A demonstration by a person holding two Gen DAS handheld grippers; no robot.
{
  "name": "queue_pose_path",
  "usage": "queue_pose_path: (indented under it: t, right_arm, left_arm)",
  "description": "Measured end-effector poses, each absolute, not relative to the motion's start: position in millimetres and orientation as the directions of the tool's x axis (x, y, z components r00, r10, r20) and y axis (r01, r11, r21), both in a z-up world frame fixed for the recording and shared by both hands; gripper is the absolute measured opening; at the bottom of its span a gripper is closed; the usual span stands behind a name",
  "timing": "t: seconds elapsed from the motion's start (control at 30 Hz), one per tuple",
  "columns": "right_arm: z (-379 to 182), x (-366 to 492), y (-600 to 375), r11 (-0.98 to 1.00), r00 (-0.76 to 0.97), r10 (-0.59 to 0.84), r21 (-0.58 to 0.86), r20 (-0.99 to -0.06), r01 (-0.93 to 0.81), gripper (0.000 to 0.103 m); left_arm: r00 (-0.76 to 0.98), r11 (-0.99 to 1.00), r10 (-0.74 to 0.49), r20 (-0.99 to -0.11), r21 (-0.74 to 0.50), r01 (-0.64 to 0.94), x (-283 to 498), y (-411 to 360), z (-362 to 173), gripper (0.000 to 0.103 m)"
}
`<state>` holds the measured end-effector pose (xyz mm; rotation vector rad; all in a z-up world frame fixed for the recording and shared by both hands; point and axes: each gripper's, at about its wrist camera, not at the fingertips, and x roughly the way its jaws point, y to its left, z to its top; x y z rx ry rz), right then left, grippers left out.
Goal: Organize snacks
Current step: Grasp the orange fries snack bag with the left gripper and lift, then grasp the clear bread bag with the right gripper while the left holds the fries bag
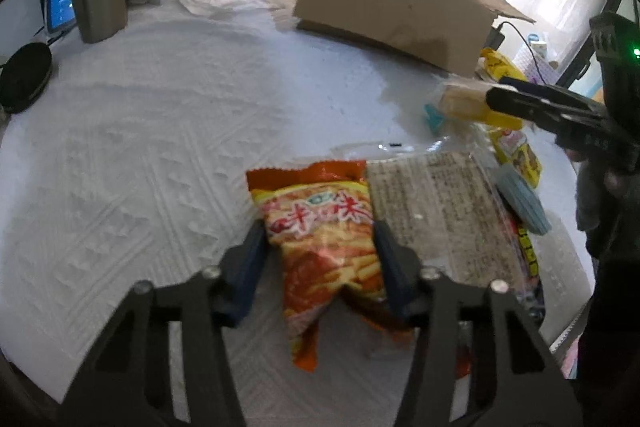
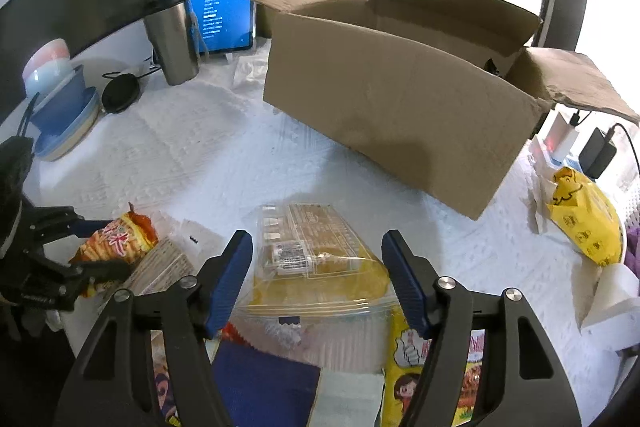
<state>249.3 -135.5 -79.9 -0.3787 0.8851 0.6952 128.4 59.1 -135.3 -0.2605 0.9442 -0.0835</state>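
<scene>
My left gripper is shut on an orange snack bag, one blue pad on each side; the bag also shows in the right wrist view. A clear flat pack of sesame bars lies right of it. My right gripper is open, its fingers straddling a clear pastry pack without pressing it; it shows in the left wrist view too. An open cardboard box stands behind. A yellow bag lies at the right.
A steel tumbler, a lit tablet, stacked bowls and a black puck stand at the back left. More snack packs pile under my right gripper. A charger sits right of the box.
</scene>
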Motion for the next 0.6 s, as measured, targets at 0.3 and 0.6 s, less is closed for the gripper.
queue_pose_path:
  t: [0.3,0.6]
  right_arm:
    - [-60,241,-145,0.72,0.465,0.415,-0.03,-0.782,-0.693,0.06]
    - [-59,242,-147,0.715,0.463,0.419,-0.031,-0.781,-0.699,0.058]
  left_arm:
    - [0.622,0.973,-0.181,-0.762,-0.229,0.003,128,51,-122,0.041]
    - [0.657,0.973,-0.193,-0.729,-0.229,0.032,133,43,-104,0.039]
